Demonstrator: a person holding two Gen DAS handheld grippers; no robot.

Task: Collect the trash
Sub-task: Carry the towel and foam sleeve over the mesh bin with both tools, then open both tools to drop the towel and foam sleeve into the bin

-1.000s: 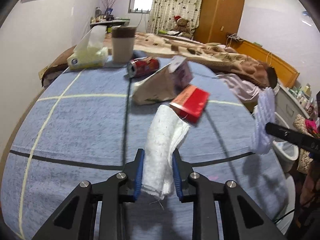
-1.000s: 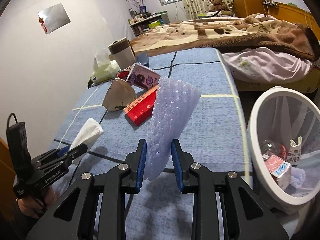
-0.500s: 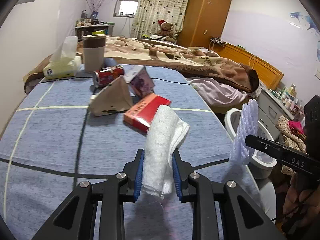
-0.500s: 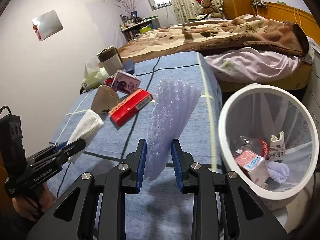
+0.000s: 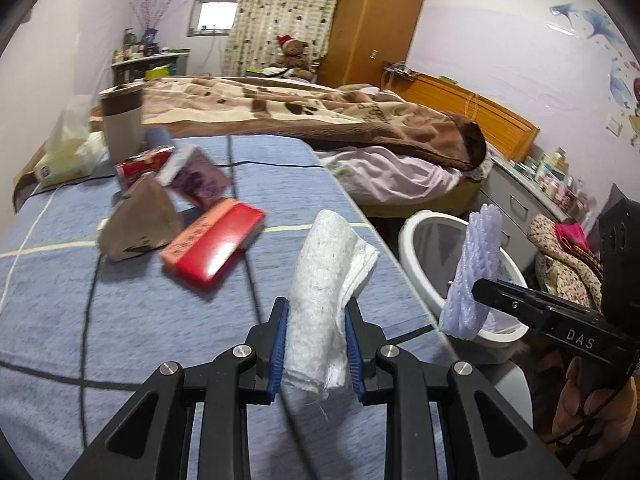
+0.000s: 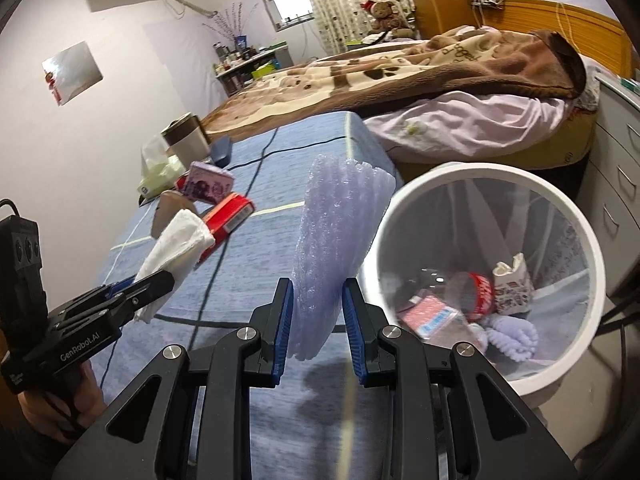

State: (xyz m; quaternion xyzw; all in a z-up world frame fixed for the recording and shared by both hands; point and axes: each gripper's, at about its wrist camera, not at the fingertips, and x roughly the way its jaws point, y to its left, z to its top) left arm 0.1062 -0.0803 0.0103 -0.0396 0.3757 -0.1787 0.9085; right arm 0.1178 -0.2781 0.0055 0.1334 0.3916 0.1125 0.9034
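The left tongs [image 5: 316, 344] pinched a folded white paper towel [image 5: 326, 284], its upper end standing clear above the blue pads, over the near part of the table covered in a blue checked cloth [image 5: 72, 320]. The right tongs [image 6: 318, 334] were clamped on a pale lilac sheet of foam netting [image 6: 336, 256], held upright just beside the rim of the round white trash bin with a clear liner [image 6: 592, 248] — the sheet's lower edge hung near the table's corner, not yet over the opening. From the left wrist view that same lilac sheet [image 5: 474, 276] stood in front of the bin [image 5: 416, 236], gripped by the right tongs [image 5: 480, 290].

Inside the bin lay a crushed clear bottle with a red label [image 6: 476, 292], a pink box with a barcode [image 6: 434, 316], a torn white printed carton [image 6: 514, 284] and a lilac wad [image 6: 512, 338].

Farther from the bin, across the table, sat more litter — a flat red box [image 5: 214, 246], a brown paper wedge [image 5: 140, 222], a small purple printed carton [image 5: 198, 178] and a red drink can [image 5: 138, 168] lying on its side. Beyond these, farthest from the bin, stood a grey tumbler with a brown lid [image 5: 122, 120] and a soft pack of tissues [image 5: 66, 152].
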